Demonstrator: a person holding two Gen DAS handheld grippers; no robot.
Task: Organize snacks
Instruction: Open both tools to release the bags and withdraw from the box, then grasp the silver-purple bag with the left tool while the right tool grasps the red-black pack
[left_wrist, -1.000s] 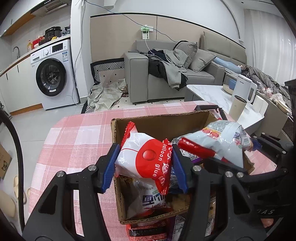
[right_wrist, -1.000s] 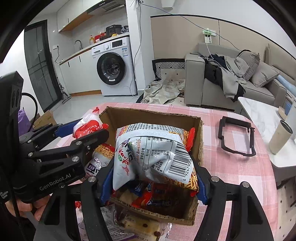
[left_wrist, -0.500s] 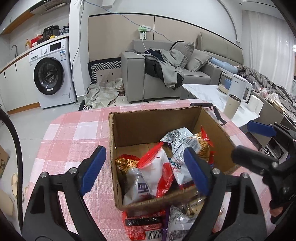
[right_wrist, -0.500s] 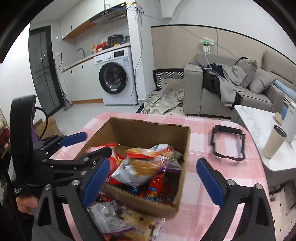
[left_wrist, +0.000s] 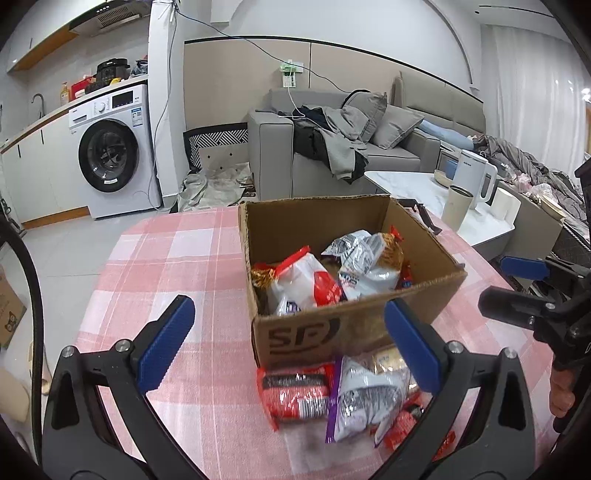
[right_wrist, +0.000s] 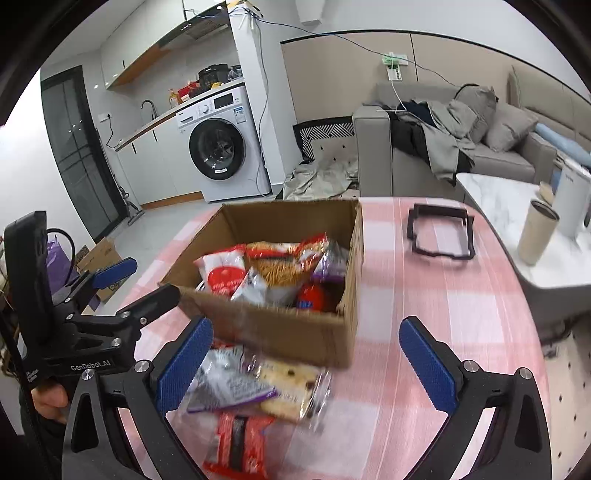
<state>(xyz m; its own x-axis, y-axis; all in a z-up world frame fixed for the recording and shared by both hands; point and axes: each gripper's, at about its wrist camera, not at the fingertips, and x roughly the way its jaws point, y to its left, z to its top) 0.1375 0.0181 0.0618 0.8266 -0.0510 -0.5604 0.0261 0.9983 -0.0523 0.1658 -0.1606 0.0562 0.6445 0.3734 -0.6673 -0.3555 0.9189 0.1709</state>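
Observation:
An open cardboard box (left_wrist: 314, 332) (right_wrist: 280, 325) stands on the pink checked tablecloth (left_wrist: 166, 258), holding several snack bags. Among them is a white-and-red bag (left_wrist: 306, 284) (right_wrist: 225, 273). Loose packets lie in front of the box: a red one (left_wrist: 295, 395) (right_wrist: 236, 443), a silver-purple one (left_wrist: 362, 395) (right_wrist: 225, 384) and a biscuit pack (right_wrist: 288, 387). My left gripper (left_wrist: 288, 302) (right_wrist: 136, 286) hangs before the box's front wall, jaws opening, nothing between them. My right gripper (right_wrist: 306, 321) (left_wrist: 509, 286) is beside it, jaws also opening and empty.
A black plastic frame (right_wrist: 439, 236) lies on the table to the right of the box. Past the table's right edge stands a marble coffee table (right_wrist: 491, 195) with a beige cup (right_wrist: 535, 236) and a white kettle (left_wrist: 472, 181). A grey sofa (left_wrist: 369, 158) and a washing machine (left_wrist: 110, 151) are behind.
Both grippers opened and let go of their snack bags, which now lie in the box. Both pulled back from over the box to its near side.

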